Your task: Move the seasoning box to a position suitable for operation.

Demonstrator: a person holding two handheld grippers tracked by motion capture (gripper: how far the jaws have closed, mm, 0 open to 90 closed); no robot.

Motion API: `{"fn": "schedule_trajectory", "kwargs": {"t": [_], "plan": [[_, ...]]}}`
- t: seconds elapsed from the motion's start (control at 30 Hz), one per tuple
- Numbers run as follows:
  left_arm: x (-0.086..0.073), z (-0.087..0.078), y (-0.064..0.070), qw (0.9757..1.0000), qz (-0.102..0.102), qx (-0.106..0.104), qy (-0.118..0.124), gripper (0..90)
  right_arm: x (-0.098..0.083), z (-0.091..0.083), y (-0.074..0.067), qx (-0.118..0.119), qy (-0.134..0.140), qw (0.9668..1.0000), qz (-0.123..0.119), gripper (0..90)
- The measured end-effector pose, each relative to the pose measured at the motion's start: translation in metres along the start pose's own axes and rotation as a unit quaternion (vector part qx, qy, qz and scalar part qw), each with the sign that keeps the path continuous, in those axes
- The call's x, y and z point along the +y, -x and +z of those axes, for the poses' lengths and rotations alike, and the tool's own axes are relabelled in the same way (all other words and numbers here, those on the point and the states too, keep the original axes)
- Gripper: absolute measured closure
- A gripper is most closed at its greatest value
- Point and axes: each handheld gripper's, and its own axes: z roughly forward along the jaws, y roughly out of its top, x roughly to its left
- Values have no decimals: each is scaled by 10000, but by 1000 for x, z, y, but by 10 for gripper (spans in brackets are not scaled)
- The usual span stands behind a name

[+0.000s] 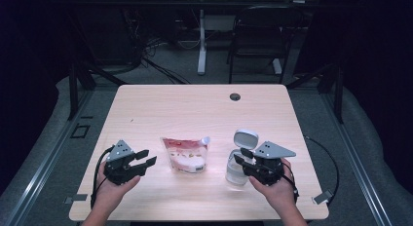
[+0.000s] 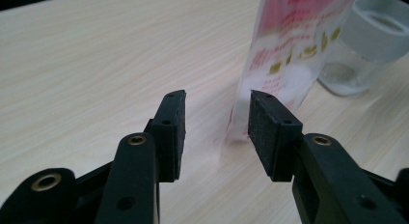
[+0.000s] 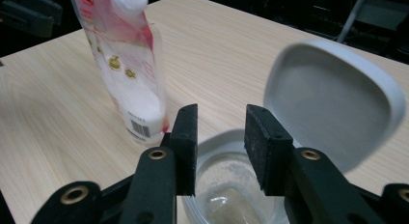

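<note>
A red and white pouch [image 1: 185, 155] with a spout stands upright in the middle of the wooden table [image 1: 195, 104]. To its left my left gripper [image 1: 148, 157] is open and points at the pouch's edge [image 2: 294, 50], a short way off; nothing lies between its jaws [image 2: 217, 101]. A clear container [image 1: 237, 173] with its grey flip lid [image 1: 245, 137] standing open sits to the right of the pouch. My right gripper [image 1: 239, 155] hovers over the container's mouth [image 3: 226, 195], jaws [image 3: 221, 113] open and empty, with the lid [image 3: 333, 93] beyond them and the pouch [image 3: 125, 69] to the left.
A round cable hole [image 1: 235, 96] sits near the table's far edge. Beyond the table stand a dark chair [image 1: 258, 31] and a white desk leg [image 1: 201, 46]. Cables trail from both grippers over the near table edge.
</note>
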Motion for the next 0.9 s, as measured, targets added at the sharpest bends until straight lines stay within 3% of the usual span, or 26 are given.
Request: {"fn": "schedule_trajectory", "kwargs": {"t": [0.23, 0.5, 0.6, 0.63, 0.9], "plan": [[24, 0, 6, 9996, 112, -165, 217, 583, 16, 13, -9, 191, 84, 9997, -130, 669], [40, 9, 10, 9991, 191, -337, 143, 606, 29, 28, -18, 429, 124, 9989, -168, 662], [42, 11, 10, 9991, 208, -357, 132, 607, 31, 31, -19, 498, 142, 9985, -153, 646], [44, 13, 11, 9986, 231, -462, 116, 630, 34, 34, -20, 571, 162, 9981, -142, 636], [48, 17, 10, 9980, 262, -542, 197, 722, 38, 52, -26, 765, 130, 9969, -116, 616]]}}
